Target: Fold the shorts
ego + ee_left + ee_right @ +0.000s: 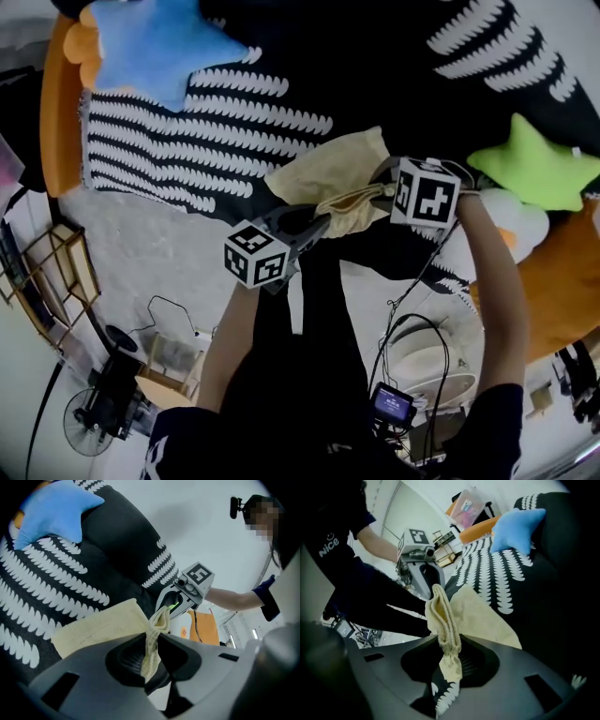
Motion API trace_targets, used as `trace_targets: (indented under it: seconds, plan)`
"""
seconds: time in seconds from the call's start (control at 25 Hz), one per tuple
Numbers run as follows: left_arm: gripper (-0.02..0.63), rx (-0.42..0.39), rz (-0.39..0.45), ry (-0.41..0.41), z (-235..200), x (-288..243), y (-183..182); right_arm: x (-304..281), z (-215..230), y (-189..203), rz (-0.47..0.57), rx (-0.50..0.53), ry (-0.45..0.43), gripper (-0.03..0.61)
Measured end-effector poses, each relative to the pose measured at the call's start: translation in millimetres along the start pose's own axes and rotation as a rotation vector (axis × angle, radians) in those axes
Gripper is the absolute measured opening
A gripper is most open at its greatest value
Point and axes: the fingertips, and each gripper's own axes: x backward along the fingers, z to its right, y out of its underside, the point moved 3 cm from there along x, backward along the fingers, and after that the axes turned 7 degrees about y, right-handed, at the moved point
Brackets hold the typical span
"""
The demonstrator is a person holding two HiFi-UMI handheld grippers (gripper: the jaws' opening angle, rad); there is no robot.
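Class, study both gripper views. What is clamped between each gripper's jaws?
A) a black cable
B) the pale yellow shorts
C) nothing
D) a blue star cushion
B: the bunched edge of the pale yellow shorts runs into the closed jaws of the left gripper and the right gripper.

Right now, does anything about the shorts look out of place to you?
Nothing is spilled or damaged. Only the shorts look untidy: the left gripper and right gripper clamp the gathered waistband close together, leaving it bunched.
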Motion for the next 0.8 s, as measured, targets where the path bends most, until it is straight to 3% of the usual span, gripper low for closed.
trace_targets:
  seconds: [0.4,0.48,0.56,0.64,0.72,0.8]
  plan:
    - [0.075,0.184,0.041,-0.248,-83.6,-4.9,-17.5,-44.0,77.9,-21.8,0.029,-0.360,-0.023,0.110]
    - [0.080,0.204,0.024,-0.345,-97.3,-3.0,-19.1,-49.4,91.0,-22.3,0.022,-0.393,0.032,0.135]
    - [0.092,0.192,0.016,-0.434,-107.4,0.2,-20.1,-51.6,106.5,-19.0,0.001,-0.398,0.142,0.237]
    - [0.117,0.179,0.037,-0.491,-114.0,6.7,-18.7,-53.0,115.7,-13.5,-0.024,-0.400,0.236,0.225]
    - [0.180,0.204,0.081,-0.521,-118.2,19.4,-17.7,-52.9,116.7,-12.8,-0.019,-0.408,0.278,0.238]
    - [0.192,0.236,0.127,-0.546,-117.5,32.4,-18.2,-44.0,113.4,-16.2,0.044,-0.431,0.257,0.317]
